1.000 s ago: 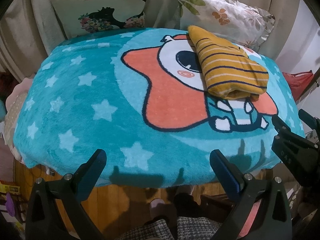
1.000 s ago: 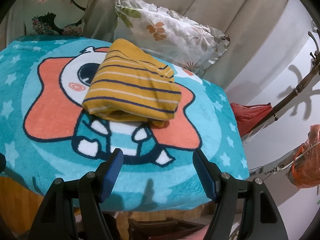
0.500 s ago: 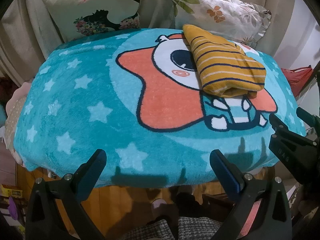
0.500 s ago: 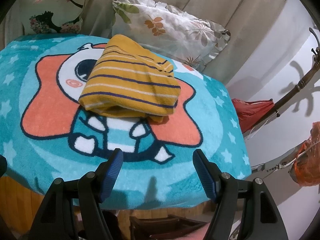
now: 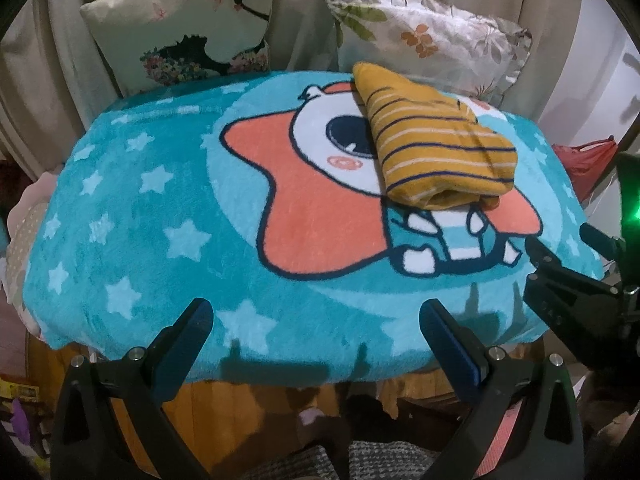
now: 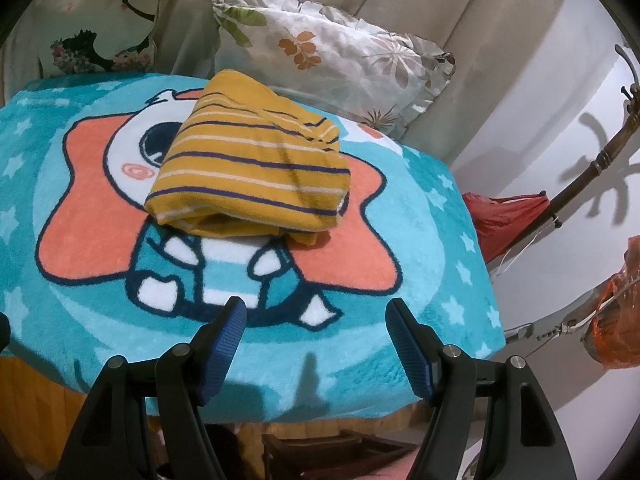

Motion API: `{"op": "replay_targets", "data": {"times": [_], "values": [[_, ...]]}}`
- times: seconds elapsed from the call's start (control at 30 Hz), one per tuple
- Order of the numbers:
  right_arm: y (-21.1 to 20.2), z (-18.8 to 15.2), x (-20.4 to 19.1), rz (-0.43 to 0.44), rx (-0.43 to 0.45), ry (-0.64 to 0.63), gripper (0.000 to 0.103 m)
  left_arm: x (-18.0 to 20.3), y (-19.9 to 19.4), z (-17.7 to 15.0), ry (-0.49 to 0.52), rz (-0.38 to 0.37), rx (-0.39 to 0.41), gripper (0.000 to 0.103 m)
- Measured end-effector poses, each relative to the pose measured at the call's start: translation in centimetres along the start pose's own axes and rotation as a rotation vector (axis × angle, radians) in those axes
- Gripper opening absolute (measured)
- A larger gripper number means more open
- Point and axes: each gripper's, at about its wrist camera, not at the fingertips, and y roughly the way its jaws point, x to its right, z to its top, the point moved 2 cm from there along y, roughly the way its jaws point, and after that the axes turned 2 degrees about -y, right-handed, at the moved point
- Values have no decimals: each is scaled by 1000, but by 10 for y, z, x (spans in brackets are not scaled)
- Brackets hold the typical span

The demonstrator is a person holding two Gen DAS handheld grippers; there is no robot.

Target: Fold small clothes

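Observation:
A folded mustard-yellow garment with navy and white stripes lies on a teal cartoon blanket, right of centre. It also shows in the right wrist view. My left gripper is open and empty, held off the blanket's near edge, well short of the garment. My right gripper is open and empty over the blanket's near edge, below the garment. Its black body shows at the right of the left wrist view.
Two pillows lean on the sofa back behind the blanket. A red bag and a wooden coat stand are to the right. Wooden furniture shows under the blanket's near edge.
Both grippers have stayed open and empty while drawing back a little and tilting; the folded garment has not moved on the blanket.

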Motion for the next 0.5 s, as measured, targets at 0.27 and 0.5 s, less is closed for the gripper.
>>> {"op": "replay_targets", "data": {"times": [0.27,0.5], "values": [[0,1,4,3,6,12,76,7,-15,5,9,-5,53,103],[-2,-1,6,7,5,24,76,7,-16,4,10,-11,47,103]]}}
